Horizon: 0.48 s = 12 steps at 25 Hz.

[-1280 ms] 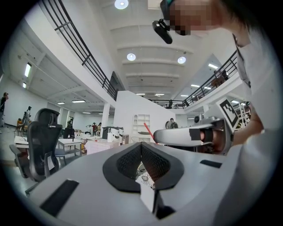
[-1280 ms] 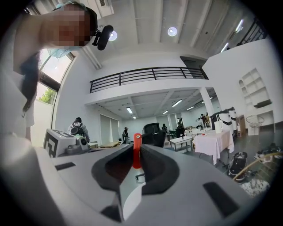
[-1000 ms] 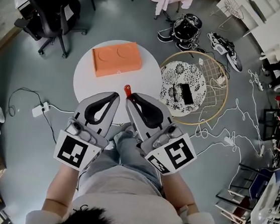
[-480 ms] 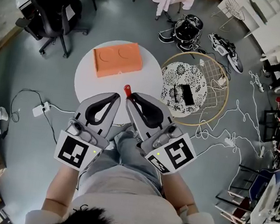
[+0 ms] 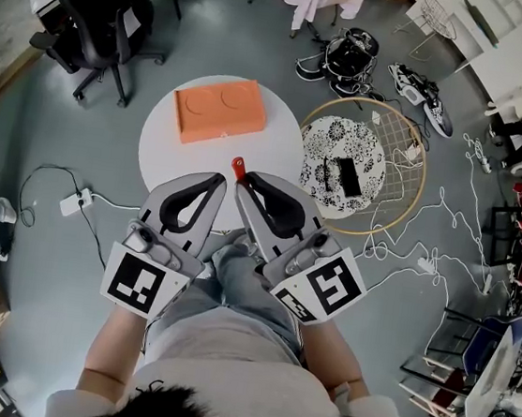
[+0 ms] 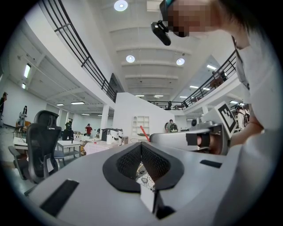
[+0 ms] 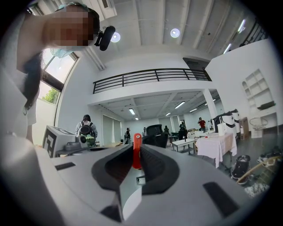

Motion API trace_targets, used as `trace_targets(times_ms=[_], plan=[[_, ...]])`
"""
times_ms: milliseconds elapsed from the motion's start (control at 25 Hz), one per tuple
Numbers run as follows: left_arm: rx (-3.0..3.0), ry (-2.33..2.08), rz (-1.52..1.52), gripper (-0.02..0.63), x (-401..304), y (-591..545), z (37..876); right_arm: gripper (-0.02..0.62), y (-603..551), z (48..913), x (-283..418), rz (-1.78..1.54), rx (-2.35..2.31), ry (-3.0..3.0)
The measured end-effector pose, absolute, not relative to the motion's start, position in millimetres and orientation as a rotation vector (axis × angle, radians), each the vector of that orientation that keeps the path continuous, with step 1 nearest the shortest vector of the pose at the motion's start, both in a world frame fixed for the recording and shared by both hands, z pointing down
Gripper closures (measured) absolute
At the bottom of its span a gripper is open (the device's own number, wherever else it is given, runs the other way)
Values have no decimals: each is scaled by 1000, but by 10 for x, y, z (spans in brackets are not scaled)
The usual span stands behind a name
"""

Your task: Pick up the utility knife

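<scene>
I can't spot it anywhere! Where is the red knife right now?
The utility knife is clamped between the right gripper's jaws, its red tip showing against the white round table in the head view.

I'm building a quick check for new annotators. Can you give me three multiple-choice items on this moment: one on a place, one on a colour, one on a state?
1. Where does the orange box lie?
A. on the round white table
B. on the floor by the office chair
C. inside the wire hoop

2. What colour is the utility knife?
A. blue
B. red
C. yellow

3. How does the right hand-held gripper stand?
A. open and empty
B. out of view
C. shut on the utility knife

Answers:
1 A: the head view shows the box on the tabletop.
2 B: its red end sticks out past the jaws.
3 C: the right gripper view shows the jaws pressing the knife from both sides.
</scene>
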<state>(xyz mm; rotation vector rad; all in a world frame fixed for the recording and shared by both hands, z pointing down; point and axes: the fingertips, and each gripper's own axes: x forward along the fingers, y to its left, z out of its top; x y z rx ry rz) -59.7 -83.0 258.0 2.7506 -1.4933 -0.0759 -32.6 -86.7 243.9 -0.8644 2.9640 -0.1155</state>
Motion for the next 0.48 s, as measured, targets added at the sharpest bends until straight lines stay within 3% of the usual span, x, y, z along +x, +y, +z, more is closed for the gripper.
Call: trace_targets(times_ms=[480], plan=[[2761,-1486,-83,595,-550,-815,2526,541,-832,2386,-327,-90,-846,2975]])
